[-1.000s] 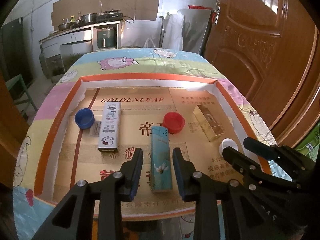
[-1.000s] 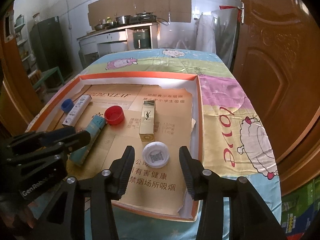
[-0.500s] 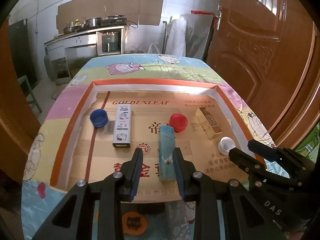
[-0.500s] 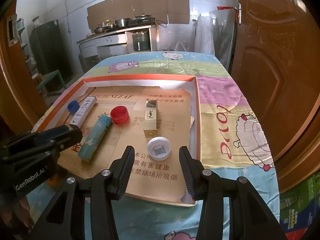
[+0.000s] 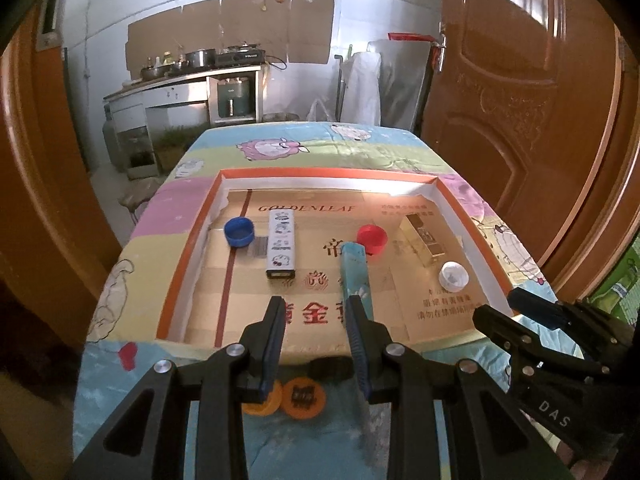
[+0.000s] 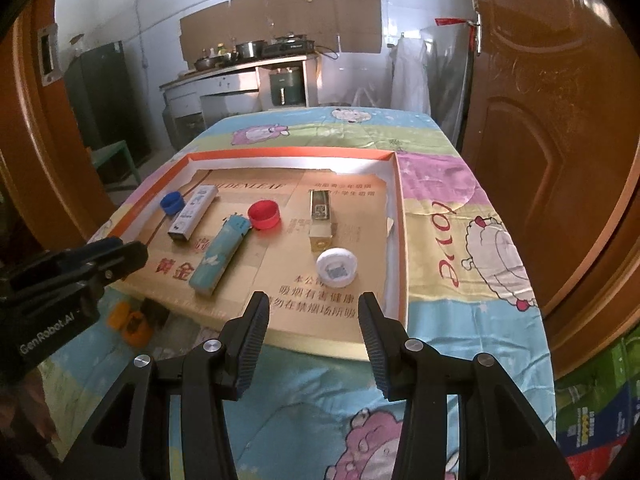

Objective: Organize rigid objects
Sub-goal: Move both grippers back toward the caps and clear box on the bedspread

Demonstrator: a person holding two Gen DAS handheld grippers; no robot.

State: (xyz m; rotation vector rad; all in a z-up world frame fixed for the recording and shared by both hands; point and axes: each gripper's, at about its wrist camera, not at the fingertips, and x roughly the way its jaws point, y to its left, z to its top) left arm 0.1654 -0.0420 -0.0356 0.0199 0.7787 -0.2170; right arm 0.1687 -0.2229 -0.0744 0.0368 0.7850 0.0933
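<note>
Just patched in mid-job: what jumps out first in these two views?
An orange-rimmed tray on a cartoon bedsheet, lined with printed cardboard. On it lie a blue cap, white lighter, teal lighter, red cap, gold lighter and white cap, from left to right. Both claws hang empty near its front edge.

Blue cap (image 5: 239, 231), red cap (image 5: 371, 238), orange-rimmed tray (image 5: 182, 264).

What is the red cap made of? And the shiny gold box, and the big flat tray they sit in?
The red cap looks like smooth plastic: even colour, thin moulded rim. The gold box seems to be card with a metallic foil finish, since it glints and has sharp folded edges. The tray looks like cardboard: a thin orange rim, white inside walls and a matte printed brown floor.
</note>
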